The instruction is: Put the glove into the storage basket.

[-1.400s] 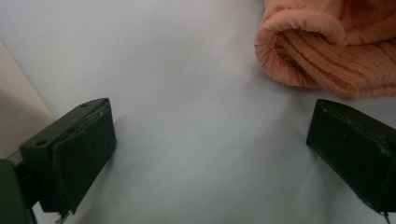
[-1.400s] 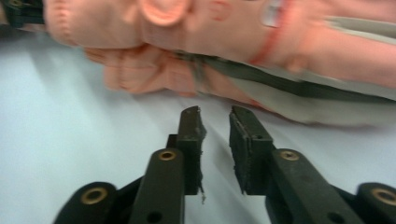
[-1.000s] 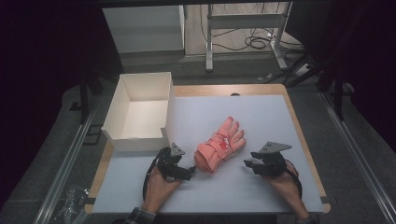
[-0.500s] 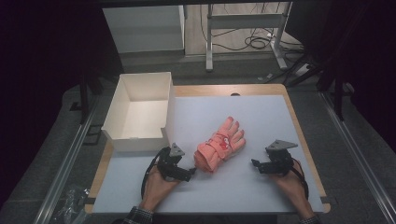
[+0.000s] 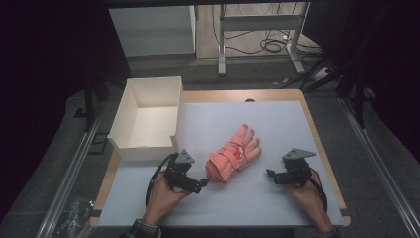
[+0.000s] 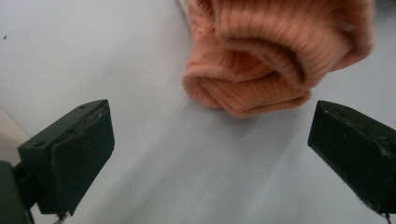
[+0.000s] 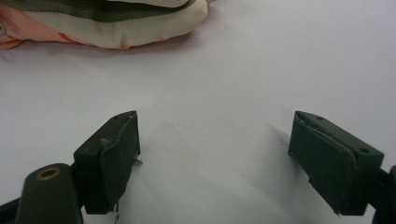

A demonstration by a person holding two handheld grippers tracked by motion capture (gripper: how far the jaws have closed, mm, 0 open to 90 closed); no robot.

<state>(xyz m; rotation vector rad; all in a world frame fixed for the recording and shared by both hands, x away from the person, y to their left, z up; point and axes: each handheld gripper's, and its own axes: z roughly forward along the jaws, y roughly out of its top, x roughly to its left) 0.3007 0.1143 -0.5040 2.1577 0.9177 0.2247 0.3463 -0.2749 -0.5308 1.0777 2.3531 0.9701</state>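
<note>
Just right of the white box [image 5: 148, 119] lies the pink glove [image 5: 233, 154] — cuff toward the person, fingers pointing away. Left gripper [image 5: 199, 183], jaws wide and empty, sits nearest that cuff; right gripper [image 5: 271, 174] — just opened, empty — stands farther off.

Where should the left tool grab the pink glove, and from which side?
Likely the ribbed cuff of the pink glove: it bulges as a thick folded roll facing the open left tool. Come in low from the glove's cuff end, one jaw either side of the roll.

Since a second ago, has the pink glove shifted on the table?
No. The pink glove lies just as far right of the white box's near corner as before.
</note>
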